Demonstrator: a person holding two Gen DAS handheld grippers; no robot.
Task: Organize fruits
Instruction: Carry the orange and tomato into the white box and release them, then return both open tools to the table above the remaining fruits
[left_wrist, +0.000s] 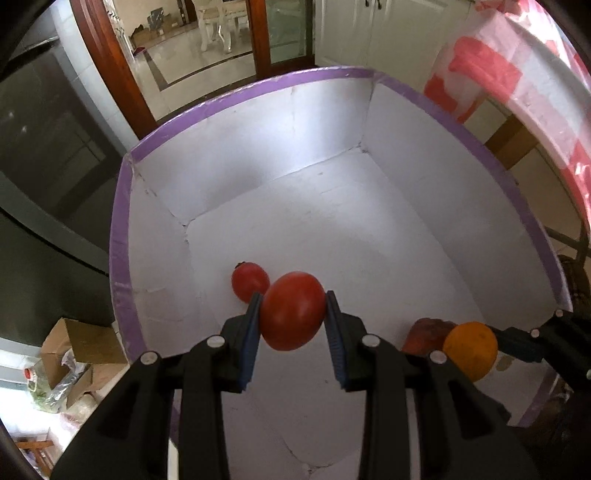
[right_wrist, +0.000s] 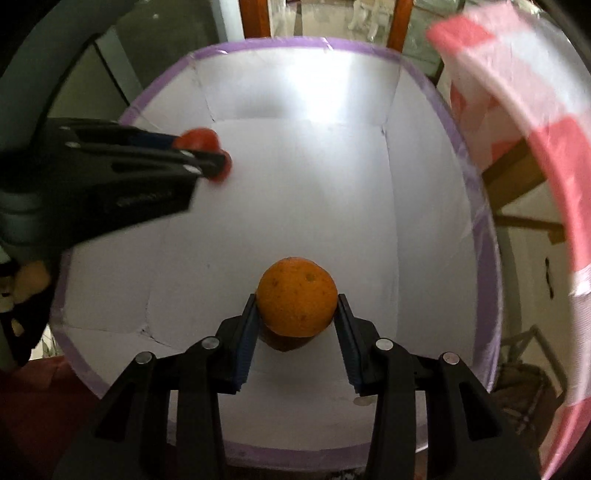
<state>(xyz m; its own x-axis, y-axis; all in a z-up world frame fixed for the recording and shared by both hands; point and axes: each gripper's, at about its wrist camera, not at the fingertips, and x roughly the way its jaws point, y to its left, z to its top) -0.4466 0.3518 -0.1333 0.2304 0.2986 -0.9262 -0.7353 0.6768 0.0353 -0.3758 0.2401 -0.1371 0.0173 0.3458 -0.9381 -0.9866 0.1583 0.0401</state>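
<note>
A white box with a purple rim (left_wrist: 122, 236) (right_wrist: 258, 46) lies below both grippers. My left gripper (left_wrist: 293, 295) is shut on a large red tomato (left_wrist: 291, 314), held just above the box floor. A smaller red tomato (left_wrist: 250, 282) rests on the floor behind it. My right gripper (right_wrist: 297, 297) is shut on an orange (right_wrist: 297, 288) low inside the box. In the left wrist view the orange (left_wrist: 470, 349) shows at the right, with a reddish-brown fruit (left_wrist: 424, 332) beside it. The right wrist view shows the left gripper's fingers (right_wrist: 192, 157) with the large tomato (right_wrist: 197, 139).
A pink and white checked cloth (left_wrist: 517, 74) (right_wrist: 517, 110) hangs over a table to the right of the box. Open cardboard boxes (left_wrist: 74, 350) sit on the floor at the left. A wooden door frame (left_wrist: 110, 66) stands beyond the box. A person's hand (right_wrist: 33, 277) shows at the left edge.
</note>
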